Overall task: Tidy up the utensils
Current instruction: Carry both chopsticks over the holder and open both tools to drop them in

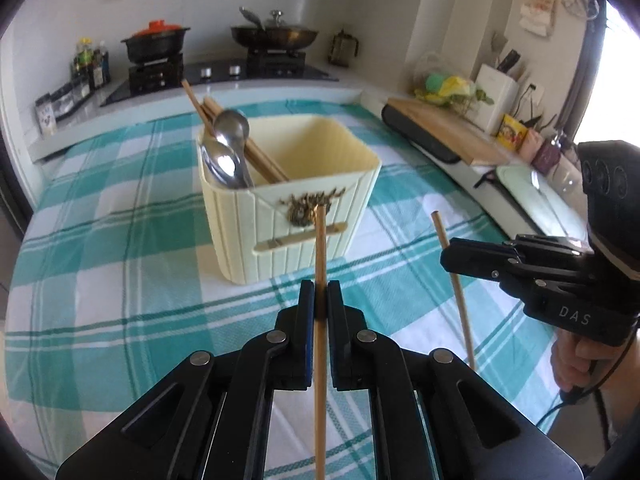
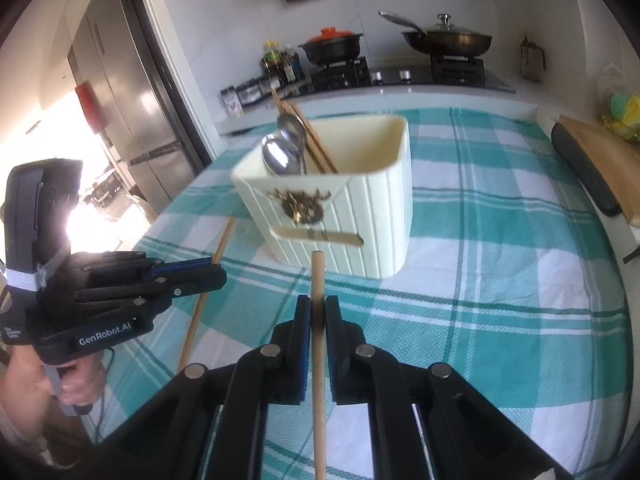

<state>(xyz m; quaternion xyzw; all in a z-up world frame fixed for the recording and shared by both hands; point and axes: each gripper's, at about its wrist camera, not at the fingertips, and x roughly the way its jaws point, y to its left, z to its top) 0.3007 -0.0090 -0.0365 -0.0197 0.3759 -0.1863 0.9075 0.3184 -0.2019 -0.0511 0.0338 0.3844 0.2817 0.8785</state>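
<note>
Left claw (image 1: 321, 300): closed on an upright chopstick (image 1: 320, 280), held above the near part of the counter (image 1: 120, 240), which is covered with a teal checked cloth.
Utensil holder (image 1: 288, 200): cream ribbed tub standing near the middle of the counter, beyond both claws; two spoons (image 1: 226, 152) and several chopsticks lean in its left rear corner, and the rest of it looks free.
Right claw (image 2: 318, 316): closed on a second chopstick (image 2: 318, 320), also upright, held to the right of the left claw and near it, both short of the holder.
Step in hand: both sticks appear gripped and lifted, and neither is over the holder's rim.
Next move: I judge each stick must be carried forward over the open top, lowered tip first, then released; taking turns would keep the claws from crowding.
Risk: a thin round stick may swivel in the grip or catch the rim.
Hidden: the sticks' lower ends are cut off by the frame; the holder's inner floor is unseen; the emblem on its front is blurred.
</note>
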